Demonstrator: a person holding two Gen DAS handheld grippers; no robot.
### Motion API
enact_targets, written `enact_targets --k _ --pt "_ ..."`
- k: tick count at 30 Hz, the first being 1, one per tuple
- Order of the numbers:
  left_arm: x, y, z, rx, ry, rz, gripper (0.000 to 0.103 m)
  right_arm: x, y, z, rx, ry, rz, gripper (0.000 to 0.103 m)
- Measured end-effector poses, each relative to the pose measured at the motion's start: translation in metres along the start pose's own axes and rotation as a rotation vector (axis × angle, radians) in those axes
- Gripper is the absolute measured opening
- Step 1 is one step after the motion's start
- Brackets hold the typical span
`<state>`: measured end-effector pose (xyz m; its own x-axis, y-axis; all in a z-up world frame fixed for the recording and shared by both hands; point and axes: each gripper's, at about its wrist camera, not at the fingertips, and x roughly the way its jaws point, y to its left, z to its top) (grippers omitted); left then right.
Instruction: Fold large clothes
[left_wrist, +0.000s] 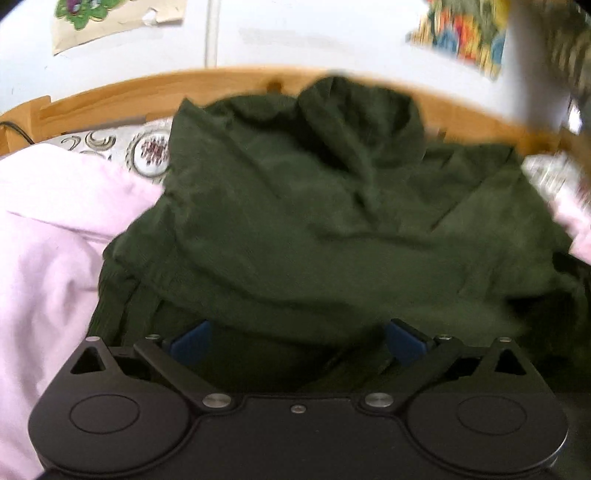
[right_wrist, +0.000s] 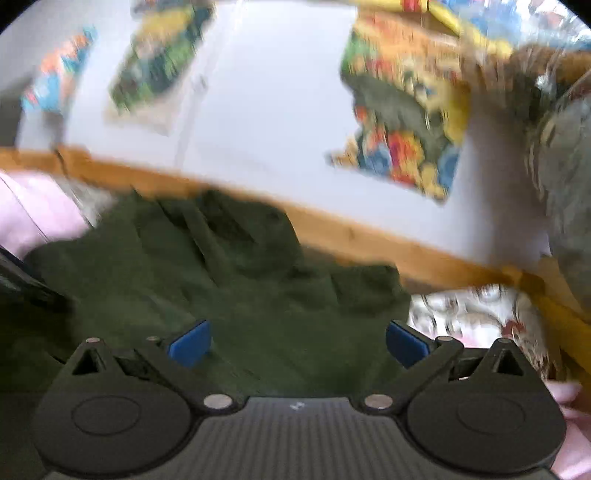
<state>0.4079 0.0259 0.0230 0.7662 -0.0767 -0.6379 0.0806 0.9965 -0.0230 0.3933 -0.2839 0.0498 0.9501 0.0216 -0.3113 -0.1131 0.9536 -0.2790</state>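
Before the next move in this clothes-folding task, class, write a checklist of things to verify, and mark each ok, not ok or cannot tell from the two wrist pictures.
1. Left gripper open, ready to grasp: ok; jaws stand wide apart.
2. Right gripper open: ok; blue pads wide apart.
3. Dark green fabric hoodie within reach of both grippers: ok; it lies directly ahead in both views.
4. Hoodie spread flat: not ok; rumpled, hood bunched up.
5. Pink bedsheet free of the hoodie: cannot tell; they meet at the edge.
6. Sharp view for aiming: not ok; right wrist picture is motion-blurred.
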Motion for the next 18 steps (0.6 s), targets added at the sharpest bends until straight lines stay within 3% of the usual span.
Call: enact_targets --k 3,5,7,10,13,16,18 --pt "0.016 0.002 -0.009 0.026 0.06 0.04 0.099 0.025 0.006 -0.02 -0.05 0.087 -0.039 0.103" --pt "0.02 0.013 -0.015 -0.029 0.062 -0.002 0.1 0.035 0.009 -0.031 -0.069 0.121 -0.034 0.103" --pt "0.015 0.021 -0.014 -0.077 0.061 -0.027 0.1 0.027 0.009 -0.028 -0.043 0.097 -0.031 0.103" --pt "-0.001 0.028 -0.011 -0.115 0.027 -0.08 0.1 -0.002 0.002 -0.002 0.003 -0.018 0.012 0.103" --pt "-0.019 0.032 -0.004 -0.111 -0.054 -0.106 0.102 -0.003 0.002 0.036 -0.06 -0.095 0.075 0.103" --pt "-0.026 0.036 0.002 -0.118 -0.108 -0.081 0.102 0.029 0.009 0.075 -0.085 -0.086 0.04 0.103" --pt "-0.026 0.036 0.006 -0.126 -0.117 -0.071 0.102 0.057 0.012 0.095 -0.033 -0.056 0.043 0.103"
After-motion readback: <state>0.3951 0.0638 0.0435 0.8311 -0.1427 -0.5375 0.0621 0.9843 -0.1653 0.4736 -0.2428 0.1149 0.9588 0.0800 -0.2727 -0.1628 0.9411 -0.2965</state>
